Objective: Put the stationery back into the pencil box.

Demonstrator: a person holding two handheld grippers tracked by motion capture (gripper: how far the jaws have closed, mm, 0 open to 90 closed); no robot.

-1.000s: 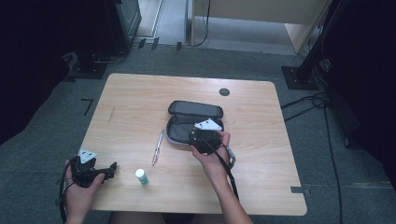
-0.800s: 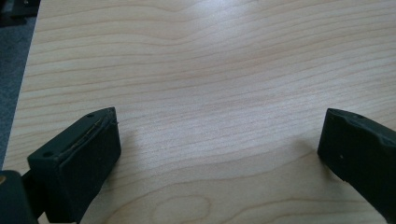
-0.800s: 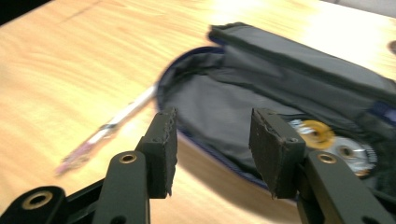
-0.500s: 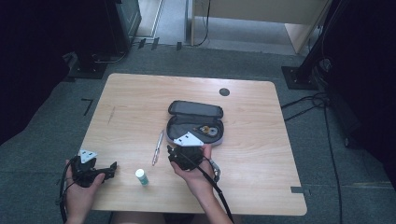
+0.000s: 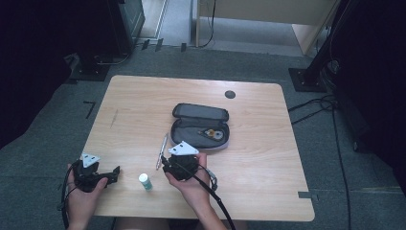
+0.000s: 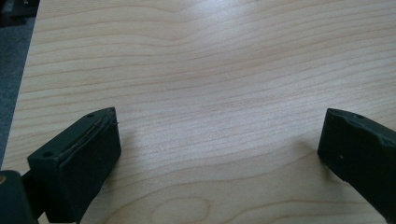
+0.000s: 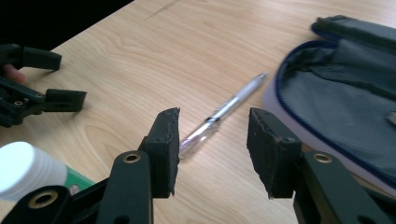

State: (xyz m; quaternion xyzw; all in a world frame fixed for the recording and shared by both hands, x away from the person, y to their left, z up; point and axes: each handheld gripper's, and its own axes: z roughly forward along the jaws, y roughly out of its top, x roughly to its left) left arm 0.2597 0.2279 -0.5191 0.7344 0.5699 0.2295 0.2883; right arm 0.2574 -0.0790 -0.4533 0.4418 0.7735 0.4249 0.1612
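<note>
**One pen, one case, one bottle, two grippers on a wooden table**

There is one table (image 5: 143, 96), with a light wood-grain top, rounded corners and one small dark round cap near the far edge. On it lie three loose things.

The first is one pen (image 7: 224, 112): slim, straight, with a silver metal-looking upper part and a clear part near the tip. It lies flat, just beside the left edge of the case.

The second is one pencil case (image 5: 201, 125): oval, of soft grey fabric with a blue border, opened flat in two halves. Inside the near half there is one small round object with an orange part; I cannot tell what it is.

The third is one small bottle (image 5: 145, 181), round, with a white ribbed cap and a green body, standing near the front edge between the two hands.

The right gripper (image 7: 212, 154) has black, hard jaws with rough flat pads. They stand partly apart with nothing between them, and the pen lies on the table just in front of them, not touched.

The left gripper (image 6: 219, 154) stays low over bare wood, jaws wide apart and empty, well apart from the pen.
</note>
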